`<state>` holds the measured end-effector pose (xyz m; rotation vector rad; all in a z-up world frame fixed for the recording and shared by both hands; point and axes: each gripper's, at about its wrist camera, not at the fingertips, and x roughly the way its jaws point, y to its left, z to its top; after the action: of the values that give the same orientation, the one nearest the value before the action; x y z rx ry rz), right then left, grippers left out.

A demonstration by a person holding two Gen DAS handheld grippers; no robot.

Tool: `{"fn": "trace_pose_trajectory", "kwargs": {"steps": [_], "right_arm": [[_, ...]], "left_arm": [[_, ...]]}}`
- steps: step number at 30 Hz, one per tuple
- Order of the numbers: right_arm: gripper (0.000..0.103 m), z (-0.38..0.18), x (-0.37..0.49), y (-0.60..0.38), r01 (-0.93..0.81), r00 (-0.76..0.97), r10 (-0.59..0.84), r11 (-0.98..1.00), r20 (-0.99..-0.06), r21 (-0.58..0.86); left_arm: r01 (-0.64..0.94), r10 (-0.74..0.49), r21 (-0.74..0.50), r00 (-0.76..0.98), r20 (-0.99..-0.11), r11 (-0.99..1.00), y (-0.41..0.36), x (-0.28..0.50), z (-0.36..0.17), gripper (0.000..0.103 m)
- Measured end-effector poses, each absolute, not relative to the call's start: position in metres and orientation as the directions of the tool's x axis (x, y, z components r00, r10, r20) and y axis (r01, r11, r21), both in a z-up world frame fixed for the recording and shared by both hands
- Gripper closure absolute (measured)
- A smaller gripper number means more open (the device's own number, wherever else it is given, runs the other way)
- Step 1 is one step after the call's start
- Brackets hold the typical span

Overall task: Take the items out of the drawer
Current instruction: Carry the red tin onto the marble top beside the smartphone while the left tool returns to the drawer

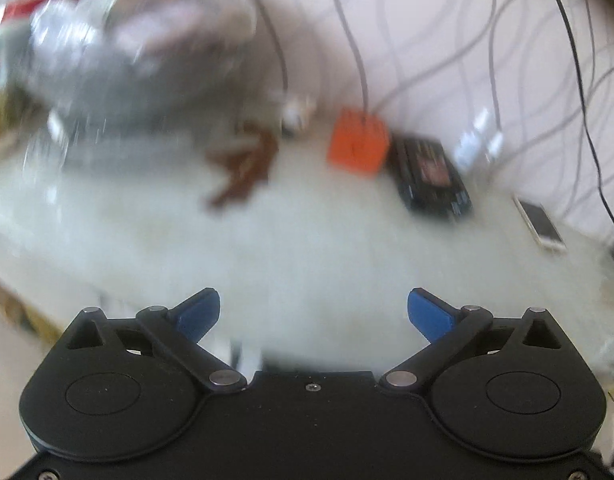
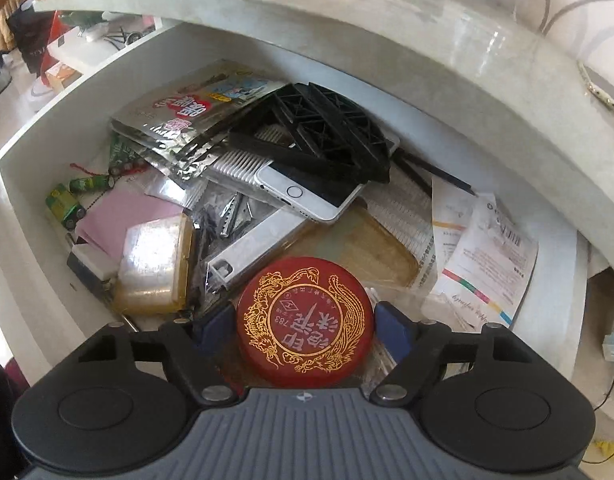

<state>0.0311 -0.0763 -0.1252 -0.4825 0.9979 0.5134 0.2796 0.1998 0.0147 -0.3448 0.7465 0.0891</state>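
The white drawer point(image 2: 67, 120) stands pulled out and is crammed with items. At its front lies a round red tin point(image 2: 307, 324) with a gold dragon design. My right gripper point(image 2: 305, 330) straddles the tin, its blue pads point(image 2: 393, 332) close beside each side; I see no squeeze, so it reads as open. Behind the tin lie a white phone point(image 2: 307, 196), a black plastic grid point(image 2: 319, 128), foil packets point(image 2: 187, 120) and green batteries point(image 2: 67, 204). My left gripper point(image 1: 313, 312) hangs open and empty above the pale countertop point(image 1: 307, 240) in a blurred view.
The countertop point(image 2: 387, 20) overhangs the drawer's back. On it sit an orange box point(image 1: 357, 144), a dark box point(image 1: 431, 176), a white phone point(image 1: 541, 226), a brown object point(image 1: 243, 168) and a blurred silver bundle point(image 1: 107, 60). Cables hang on the wall. Papers point(image 2: 483, 248) fill the drawer's right side.
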Motion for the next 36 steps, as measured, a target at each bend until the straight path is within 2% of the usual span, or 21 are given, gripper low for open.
{"fn": "trace_pose_trajectory", "kwargs": {"steps": [7,14,19,22,28,36], "right_arm": [[0.024,-0.119,0.027,-0.082,-0.577,0.479,0.215,0.808,-0.851,-0.121],[0.024,-0.078,0.019,-0.091,-0.564,0.522,0.297,0.824,-0.800,-0.062],[0.024,-0.020,0.017,-0.106,-0.536,0.617,0.349,0.842,-0.706,-0.052],[0.024,0.008,0.033,-0.115,-0.479,0.710,0.308,0.870,-0.633,-0.115],[0.024,0.012,0.127,-0.132,-0.337,0.797,0.182,0.925,-0.576,-0.175],[0.024,-0.014,0.268,-0.131,-0.199,0.816,0.052,0.960,-0.575,-0.197]], "left_arm": [[-0.246,-0.079,-0.319,0.666,-0.742,0.915,0.179,0.229,-0.019,0.001],[-0.223,-0.092,-0.314,0.662,-0.744,0.923,0.149,0.206,-0.032,0.001],[-0.173,-0.069,-0.247,0.672,-0.738,0.953,0.132,0.205,-0.036,0.001],[-0.167,-0.082,-0.258,0.673,-0.735,0.952,0.130,0.205,-0.038,0.001],[-0.169,-0.078,-0.255,0.673,-0.736,0.952,0.129,0.202,-0.040,0.001],[-0.182,-0.058,-0.248,0.686,-0.725,0.951,0.132,0.195,-0.036,0.001]]}}
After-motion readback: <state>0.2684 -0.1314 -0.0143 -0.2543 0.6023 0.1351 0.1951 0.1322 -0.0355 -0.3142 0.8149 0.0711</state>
